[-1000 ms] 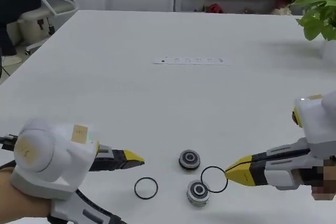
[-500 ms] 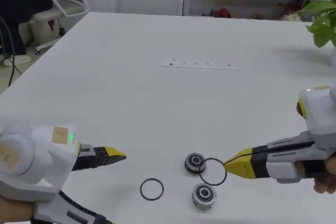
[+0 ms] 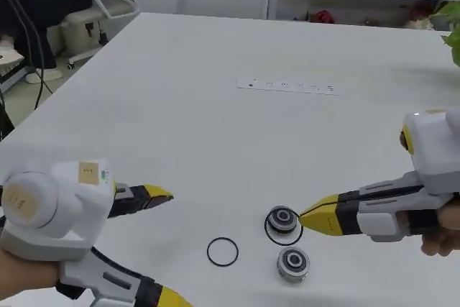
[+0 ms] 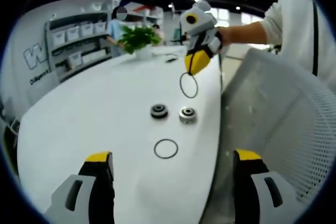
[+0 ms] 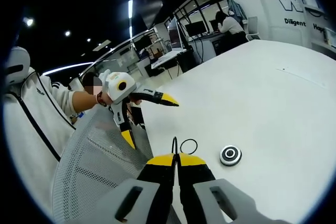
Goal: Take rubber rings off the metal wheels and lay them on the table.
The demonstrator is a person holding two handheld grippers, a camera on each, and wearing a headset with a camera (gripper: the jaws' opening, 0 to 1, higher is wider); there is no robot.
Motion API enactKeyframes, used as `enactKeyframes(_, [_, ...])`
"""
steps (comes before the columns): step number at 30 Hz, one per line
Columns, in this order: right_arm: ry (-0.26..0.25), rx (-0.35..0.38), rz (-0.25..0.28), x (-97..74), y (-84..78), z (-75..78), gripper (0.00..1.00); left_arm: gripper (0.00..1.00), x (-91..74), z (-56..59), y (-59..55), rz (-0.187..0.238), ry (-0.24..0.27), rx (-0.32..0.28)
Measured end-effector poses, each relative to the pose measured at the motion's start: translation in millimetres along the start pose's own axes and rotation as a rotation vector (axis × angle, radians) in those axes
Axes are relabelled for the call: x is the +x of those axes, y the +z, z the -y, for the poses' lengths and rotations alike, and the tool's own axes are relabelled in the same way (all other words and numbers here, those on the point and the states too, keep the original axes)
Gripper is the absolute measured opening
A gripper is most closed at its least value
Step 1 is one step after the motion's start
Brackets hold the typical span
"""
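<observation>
Rubber ring (image 4: 180, 85) hangs upright, clenched in right gripper (image 3: 302, 215) just above metal wheels (image 3: 293, 262). Left gripper (image 4: 173, 156) gapes left of wheels. Worktop (image 3: 215, 127) edge runs near wheels, with open room beyond.

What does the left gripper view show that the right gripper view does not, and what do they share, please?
The left gripper view adds both metal wheels side by side, a potted plant, and the right gripper with the held rubber ring hanging as a full loop from its shut fingers. The right gripper view adds the left gripper, its fingers spread wide, and the held rubber ring seen edge-on between its own shut fingers. Both share the white table, the loose rubber ring lying flat on it, and one metal wheel.
</observation>
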State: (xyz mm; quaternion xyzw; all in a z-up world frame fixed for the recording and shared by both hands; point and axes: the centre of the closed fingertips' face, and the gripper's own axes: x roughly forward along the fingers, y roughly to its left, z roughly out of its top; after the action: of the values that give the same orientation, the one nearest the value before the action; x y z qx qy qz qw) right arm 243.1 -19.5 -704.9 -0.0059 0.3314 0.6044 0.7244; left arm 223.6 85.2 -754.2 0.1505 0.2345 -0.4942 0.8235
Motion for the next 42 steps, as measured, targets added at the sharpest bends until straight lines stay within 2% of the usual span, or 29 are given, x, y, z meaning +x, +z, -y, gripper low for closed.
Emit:
enactKeyframes(4, [0.015, 0.002, -0.009, 7.9, -0.8, -0.9, 0.00, 0.95, -0.6, -3.1, 3.2, 0.024, 0.016, -0.020])
enactKeyframes(13, [0.053, 0.007, -0.038, 29.8, -3.9, 0.4, 0.00, 0.93, -3.4, -7.9, -5.8, 0.012, 0.032, -0.033])
enactKeyframes(22, [0.076, 0.019, -0.082, 50.8, -9.2, 5.8, 0.00, 0.91, -7.2, -23.2, -5.0, 0.031, 0.074, -0.042])
enactKeyframes(30, [0.062, 0.040, -0.121, 65.5, -20.0, 19.8, 0.00, 0.89, -0.2, -32.3, -3.1, 0.048, 0.080, -0.052])
enactKeyframes(42, [0.009, 0.063, -0.160, 78.0, -37.2, 33.0, 0.00, 0.87, 5.8, -29.3, 0.7, 0.053, 0.072, -0.050])
